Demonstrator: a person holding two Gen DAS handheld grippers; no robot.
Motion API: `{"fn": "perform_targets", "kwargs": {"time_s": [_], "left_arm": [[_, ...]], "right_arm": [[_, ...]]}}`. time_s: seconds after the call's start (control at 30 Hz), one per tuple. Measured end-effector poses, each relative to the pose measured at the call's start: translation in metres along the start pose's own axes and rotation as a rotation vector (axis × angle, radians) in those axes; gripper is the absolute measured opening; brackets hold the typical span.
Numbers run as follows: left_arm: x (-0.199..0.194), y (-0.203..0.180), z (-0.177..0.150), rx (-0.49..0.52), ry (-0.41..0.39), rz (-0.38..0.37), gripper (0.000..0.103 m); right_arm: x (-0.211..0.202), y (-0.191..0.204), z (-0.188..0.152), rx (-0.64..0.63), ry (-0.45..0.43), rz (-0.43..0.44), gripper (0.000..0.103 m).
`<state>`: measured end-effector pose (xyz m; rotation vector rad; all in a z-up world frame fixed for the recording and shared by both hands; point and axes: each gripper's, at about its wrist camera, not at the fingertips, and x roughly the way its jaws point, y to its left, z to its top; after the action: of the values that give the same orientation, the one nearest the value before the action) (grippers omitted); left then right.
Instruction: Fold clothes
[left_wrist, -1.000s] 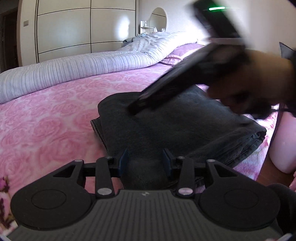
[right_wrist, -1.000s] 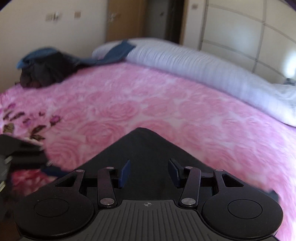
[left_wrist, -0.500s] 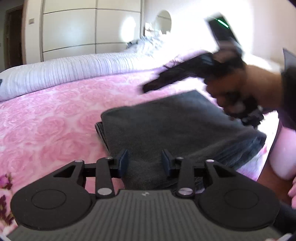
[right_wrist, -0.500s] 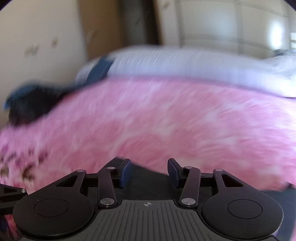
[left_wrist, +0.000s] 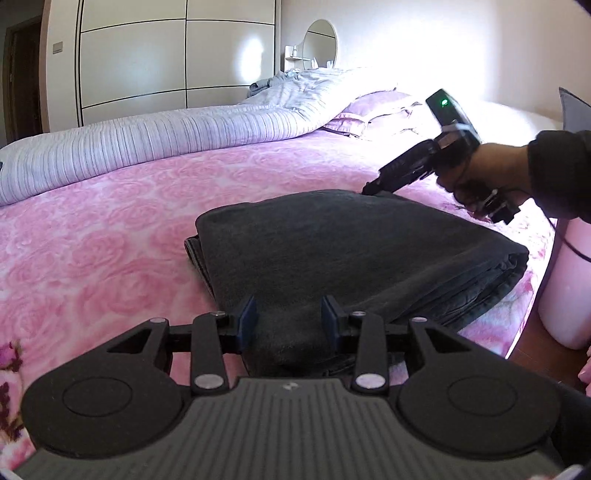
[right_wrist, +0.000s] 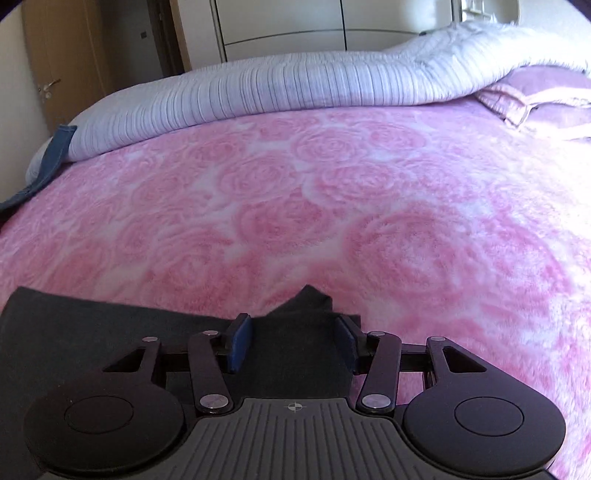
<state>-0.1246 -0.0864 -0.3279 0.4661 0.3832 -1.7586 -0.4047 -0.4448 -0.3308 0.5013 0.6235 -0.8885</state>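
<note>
A dark grey folded garment (left_wrist: 343, 258) lies on the pink rose-patterned blanket (left_wrist: 110, 229) at the near right part of the bed, close to the bed's edge. Several stacked layers show along its right side, and one lower layer sticks out a little at its left edge.

The left gripper (left_wrist: 288, 325) sits low over the near end of the garment with its blue-padded fingers (left_wrist: 246, 324) spread apart; cloth fills the gap between them, but the pads are not pressed onto it. The right gripper (right_wrist: 293, 345), held in a hand (left_wrist: 476, 177) coming in from the right, points down at the far right corner of the garment, its tip touching or just above the cloth. In its own view its fingers (right_wrist: 240, 343) are also parted wide, with the dark cloth beneath them and a small peak of fabric (right_wrist: 310, 299) standing up just past them; neither pad is closed on it.

Along the far side of the bed lies a rolled striped duvet (left_wrist: 147, 144), with pale purple pillows (left_wrist: 380, 110) to the far right. A strip of blue cloth (right_wrist: 51, 158) hangs at the far left end of the duvet. Behind the bed stand a white wardrobe (left_wrist: 166, 62) and a round mirror (left_wrist: 321, 44)
</note>
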Motion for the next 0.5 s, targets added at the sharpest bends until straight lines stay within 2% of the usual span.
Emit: {"fn": "perform_targets", "kwargs": {"time_s": [0.07,0.17,0.23,0.33,0.4,0.5], "left_arm": [[0.000,0.001,0.001,0.002,0.002,0.002,0.034],[-0.014,-0.002,0.006,0.024,-0.017,0.031,0.033],[-0.026,-0.002,0.007,0.030,-0.053,0.031,0.033],[-0.022,-0.002,-0.001,0.056,-0.003,0.036,0.034],[-0.017,-0.002,-0.009,0.063,-0.013,0.032,0.036],[-0.013,0.000,-0.009,0.062,-0.012,0.028,0.037]], "right_arm": [[-0.014,0.002,0.002,-0.003,-0.027,0.000,0.049],[-0.059,0.013,-0.014,-0.003,-0.106,0.032,0.049],[-0.088,0.030,-0.033,-0.015,-0.148,0.066,0.049],[-0.113,0.058,-0.075,-0.060,-0.158,0.083,0.049],[-0.125,0.074,-0.101,-0.096,-0.159,0.086,0.049],[-0.140,0.087,-0.116,-0.166,-0.181,0.068,0.049]]}}
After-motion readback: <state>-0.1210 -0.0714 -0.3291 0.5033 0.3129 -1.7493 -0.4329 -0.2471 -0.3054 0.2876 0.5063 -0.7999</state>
